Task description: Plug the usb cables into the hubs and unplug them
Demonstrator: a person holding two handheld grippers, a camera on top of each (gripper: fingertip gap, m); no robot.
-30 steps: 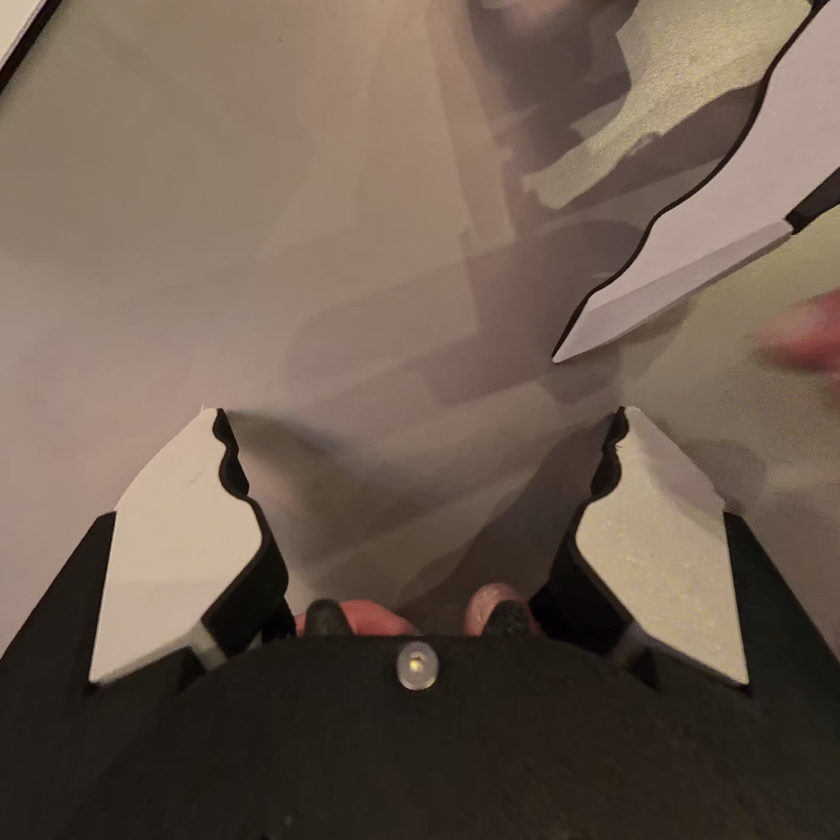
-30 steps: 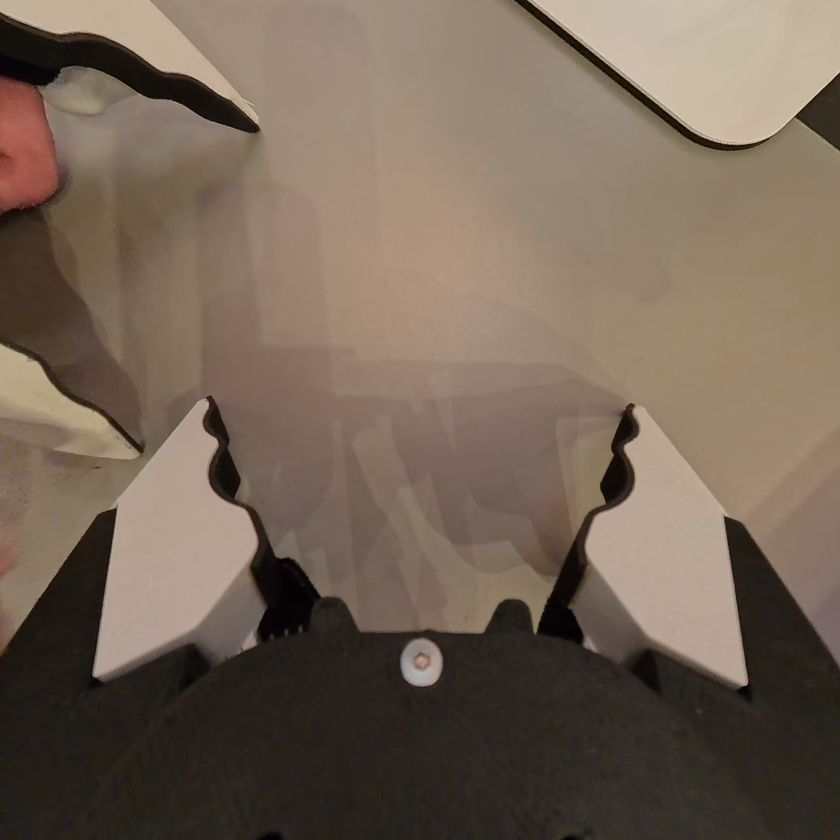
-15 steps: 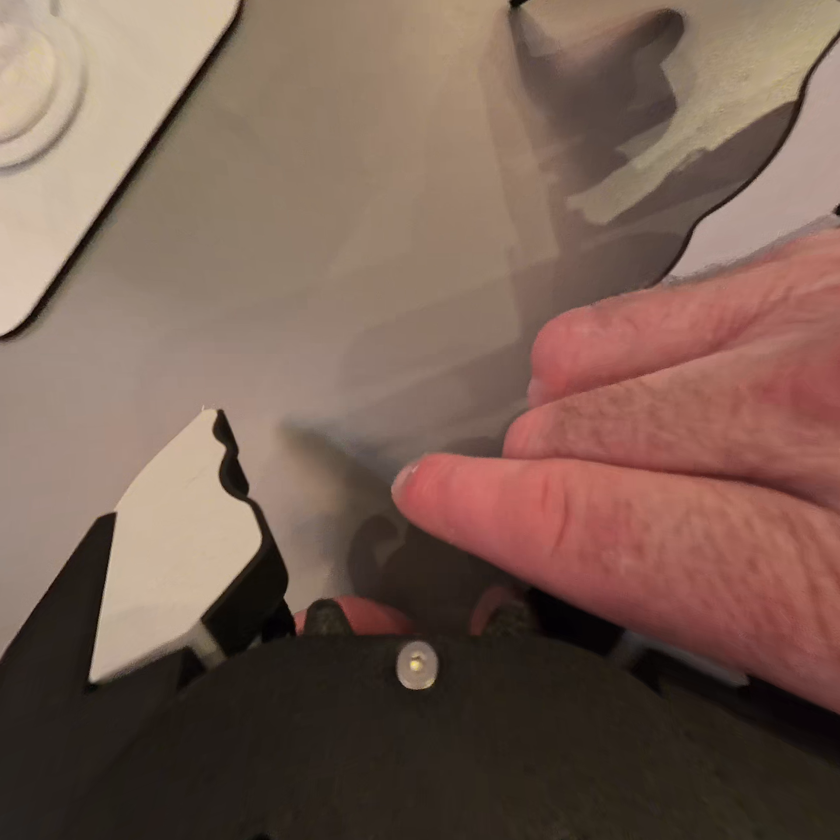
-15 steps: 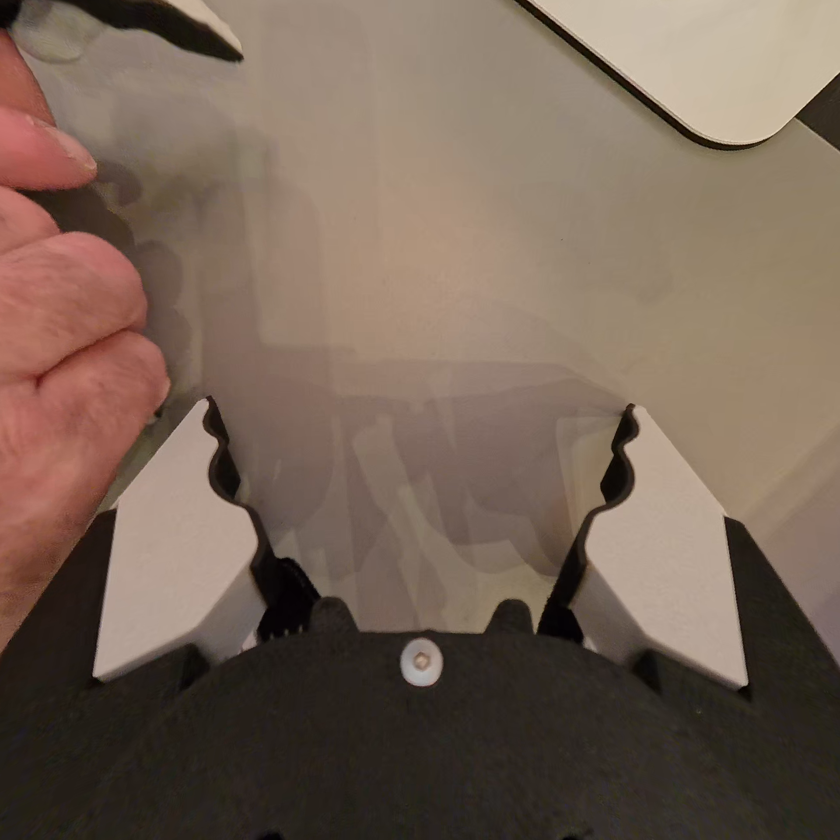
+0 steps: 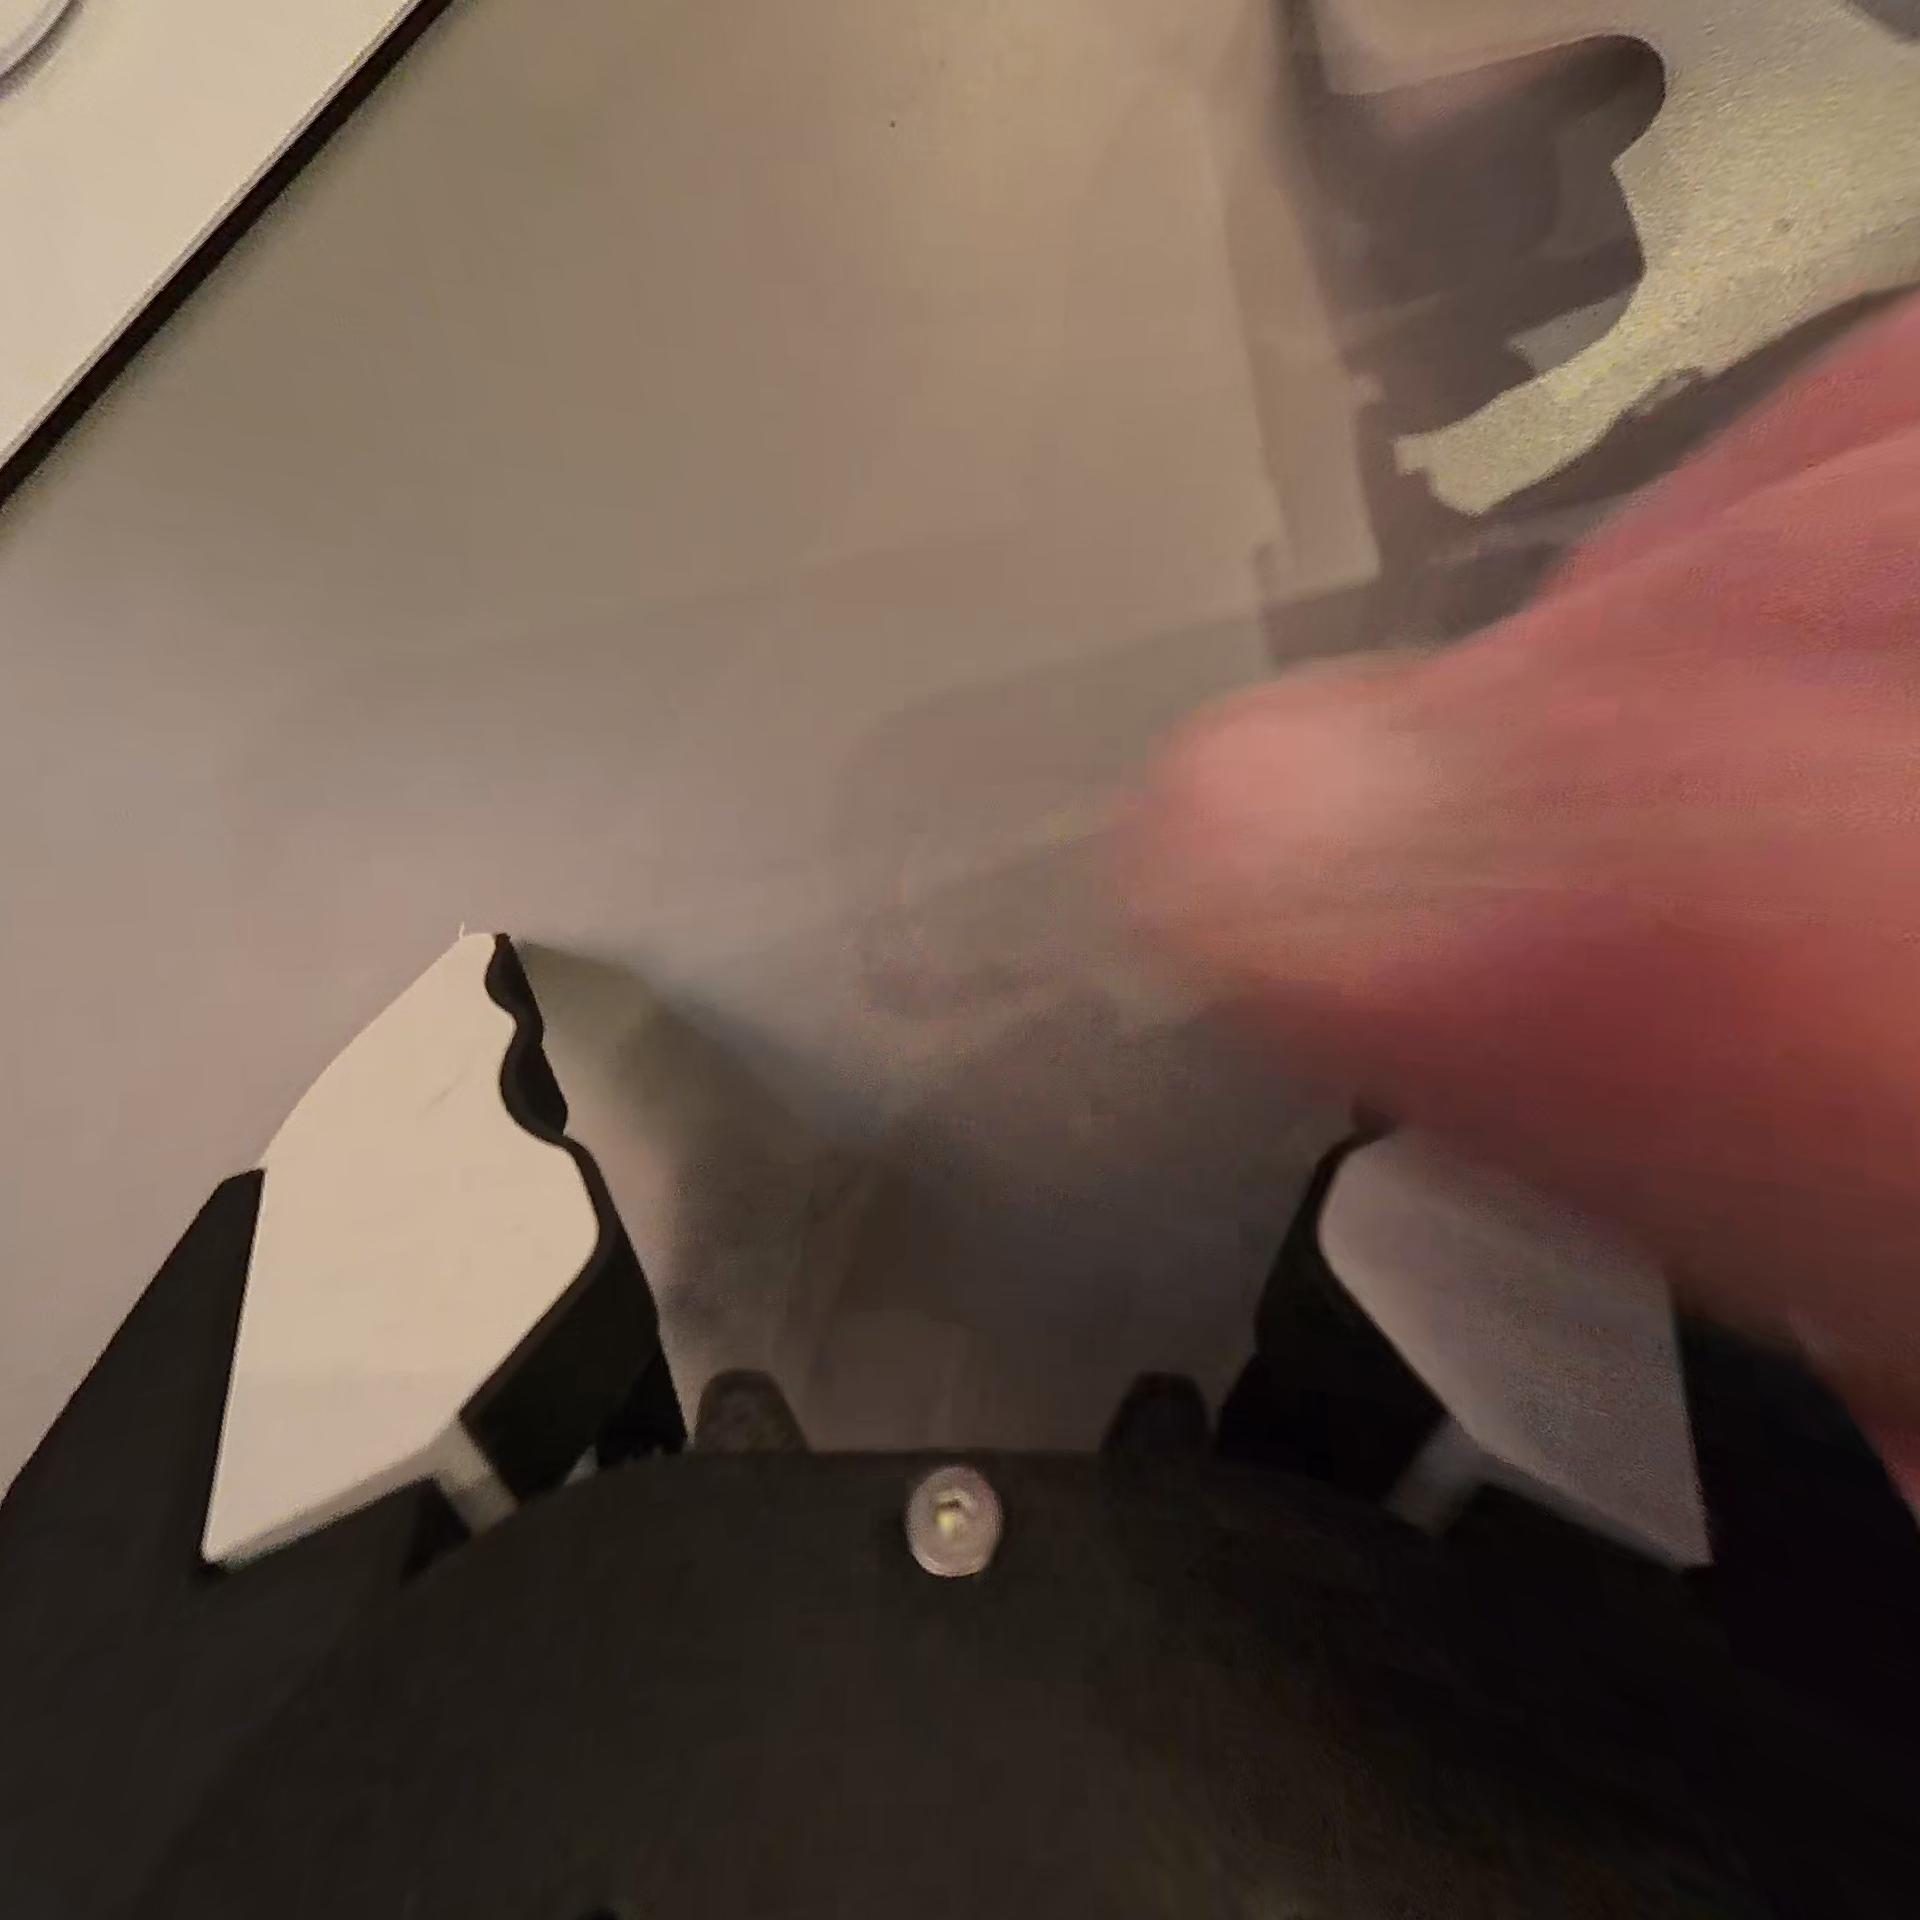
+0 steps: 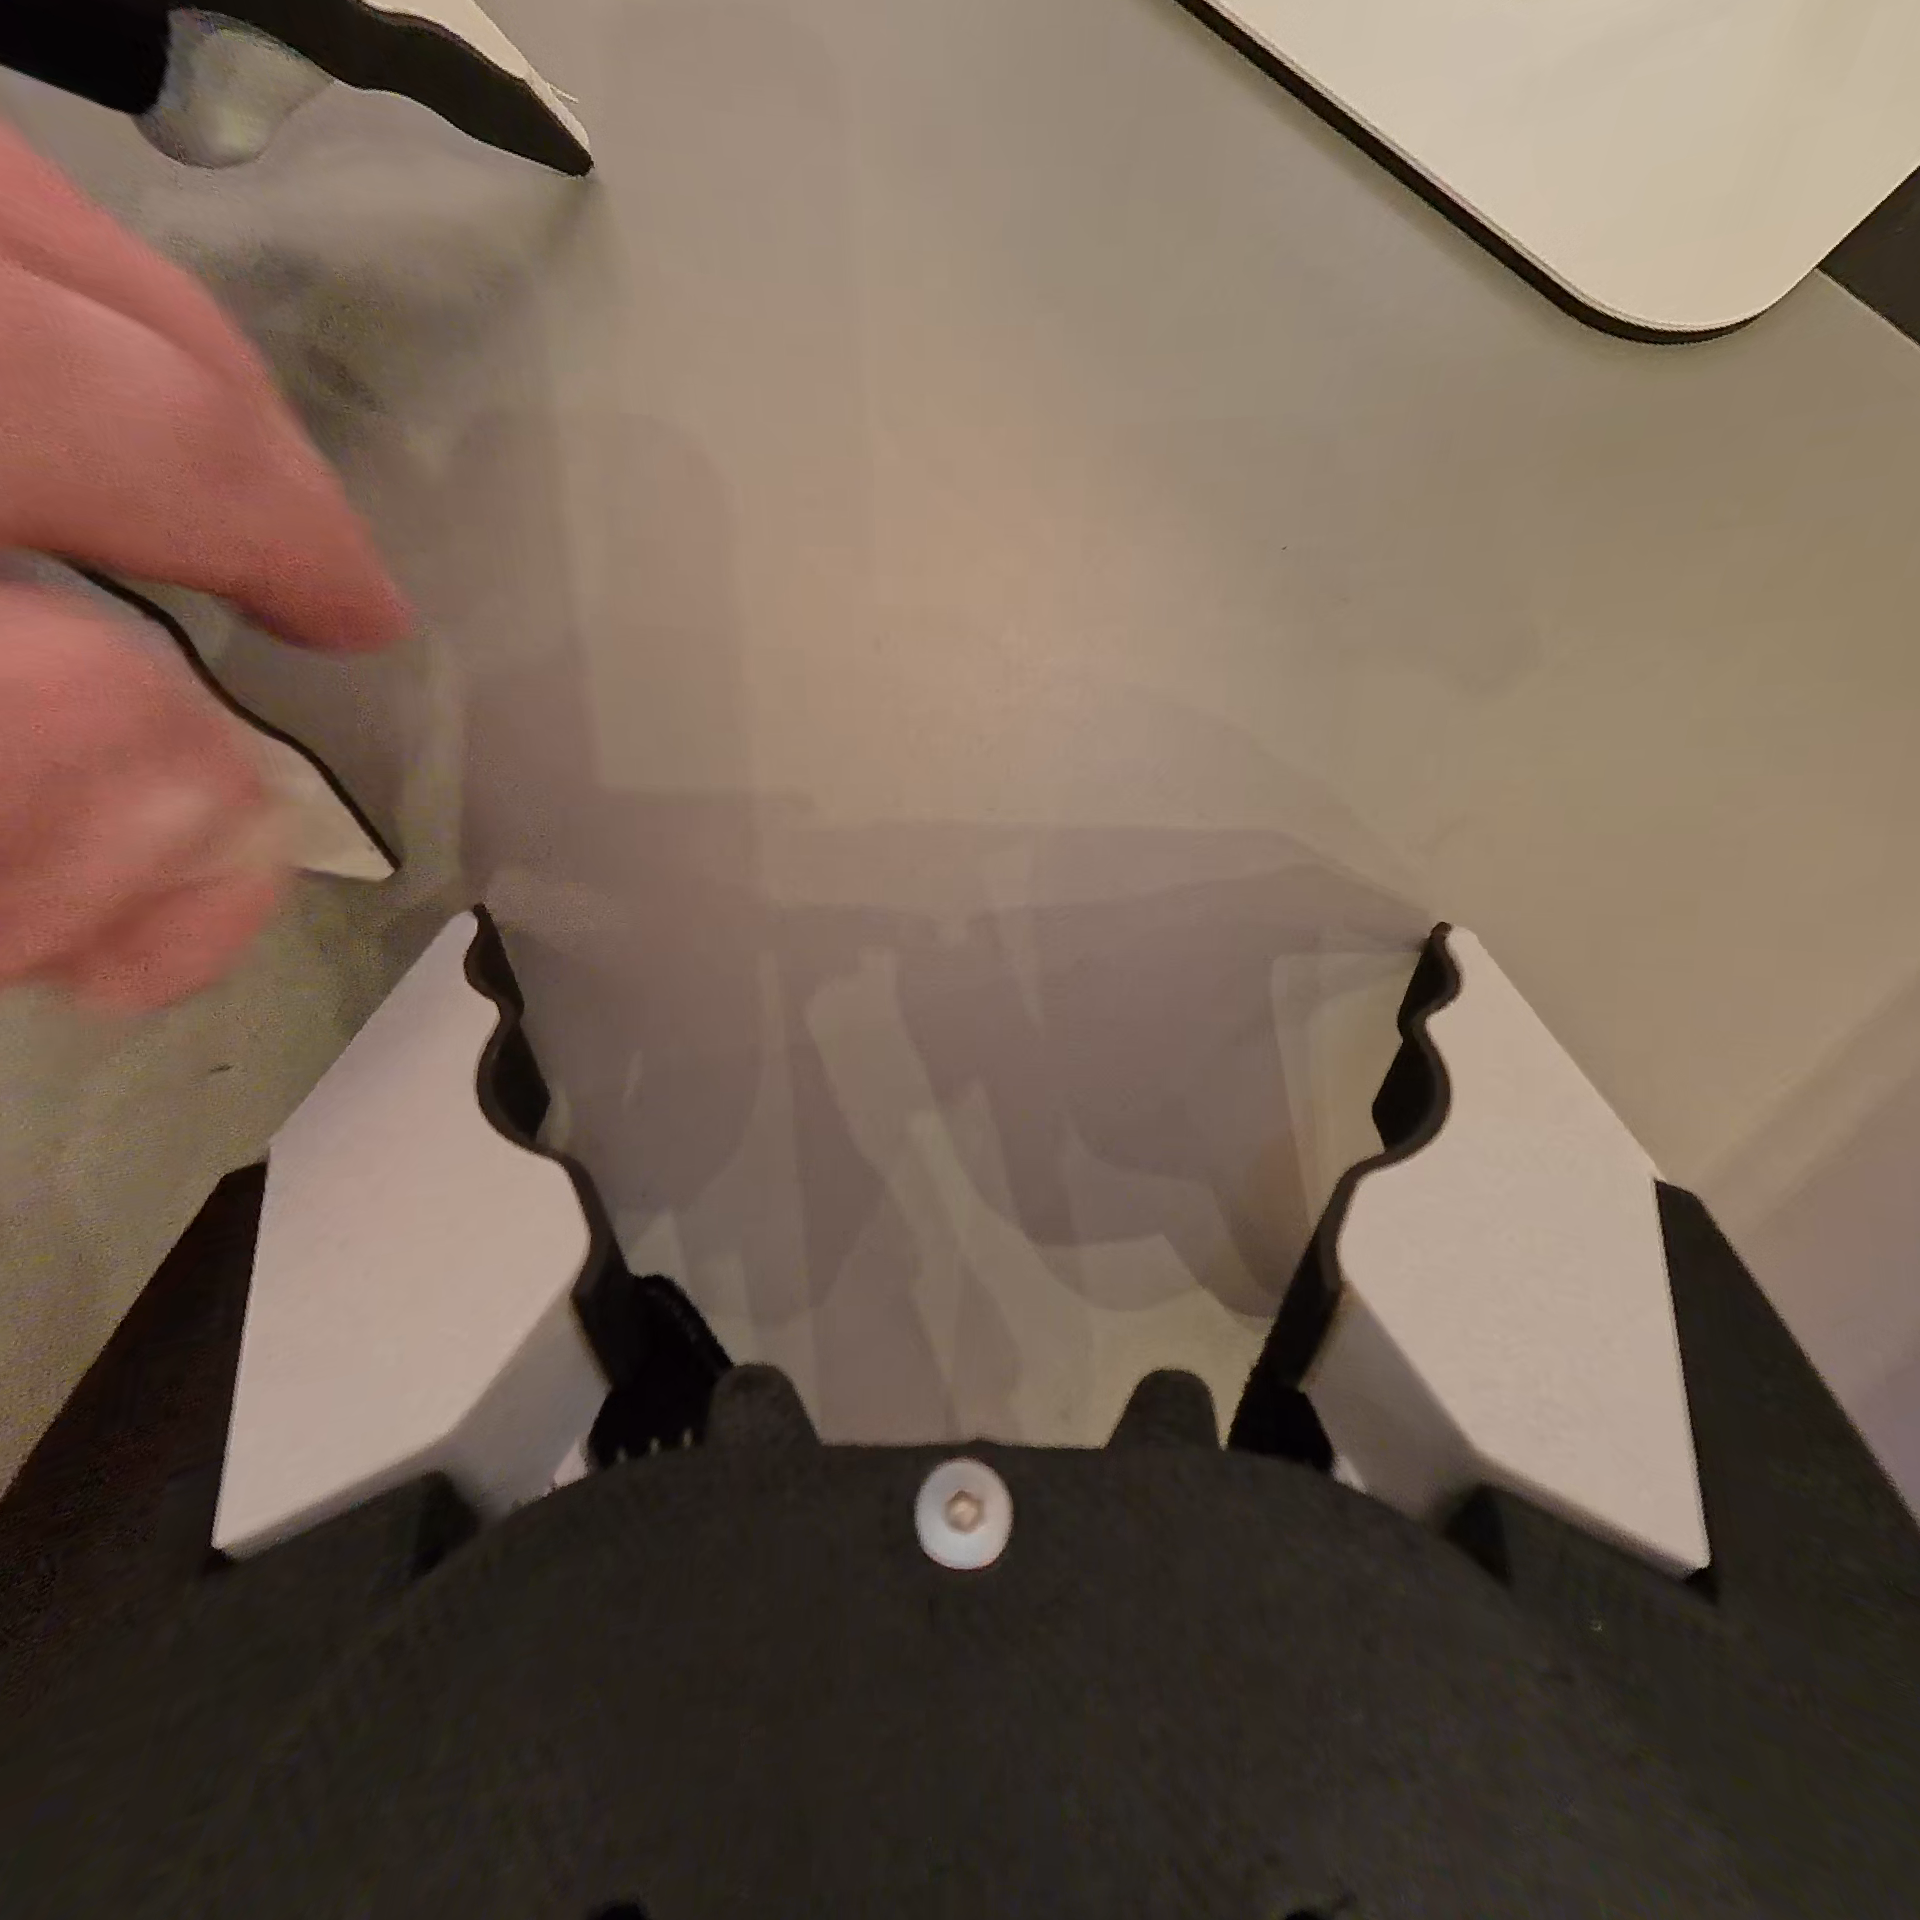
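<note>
USB cables and hubs, the things this task needs, show in neither view, so where they lie, which way they point and how their long axes run cannot be told. Nearest in the right wrist view, the right tool [image 6: 961,925] hangs low over the bare grey desk [image 6: 1039,520] with its jaws spread wide and nothing between them. Just left of it a blurred bare hand [image 6: 156,623] reaches over the left tool's fingers. In the left wrist view the left tool [image 5: 935,1039] is also wide and empty, though that hand [image 5: 1558,883] hides its right fingertip. Likely the hand is adjusting or re-gripping the tool before work starts. Farther off, a white black-edged pad [image 6: 1558,135] lies flat at the desk's far right; another white panel [image 5: 135,208] crosses the left view's far corner.
</note>
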